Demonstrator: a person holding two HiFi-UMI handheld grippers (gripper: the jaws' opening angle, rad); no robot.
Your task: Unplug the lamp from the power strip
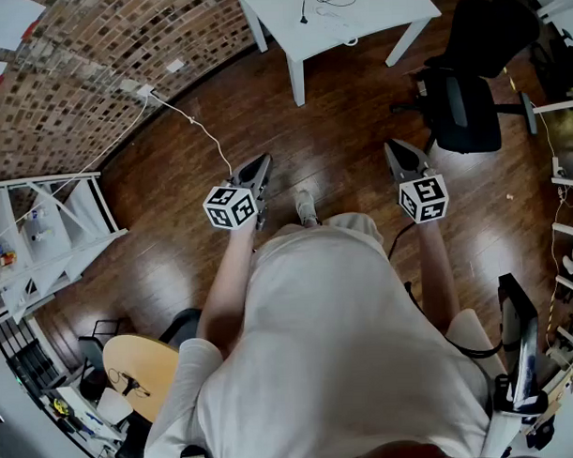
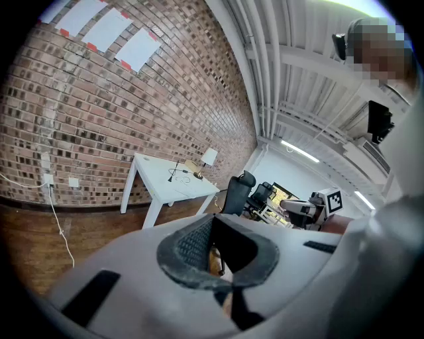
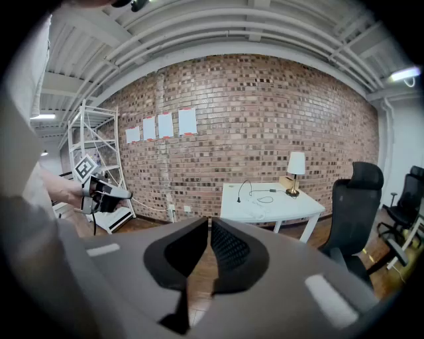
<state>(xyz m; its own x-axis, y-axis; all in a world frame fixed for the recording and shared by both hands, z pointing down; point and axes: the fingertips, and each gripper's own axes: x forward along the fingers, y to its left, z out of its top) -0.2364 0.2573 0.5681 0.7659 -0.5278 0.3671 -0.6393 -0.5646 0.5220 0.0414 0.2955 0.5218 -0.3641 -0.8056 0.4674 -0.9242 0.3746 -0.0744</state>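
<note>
While held well short of the table [image 3: 298,206], left gripper [image 1: 261,166] and right gripper [image 1: 397,156]: jaws together (nothing between). Lamp [image 3: 296,164]: upright on table.

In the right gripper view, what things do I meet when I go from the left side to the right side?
left gripper, paper sheets on the wall, table lamp, black office chair
</note>
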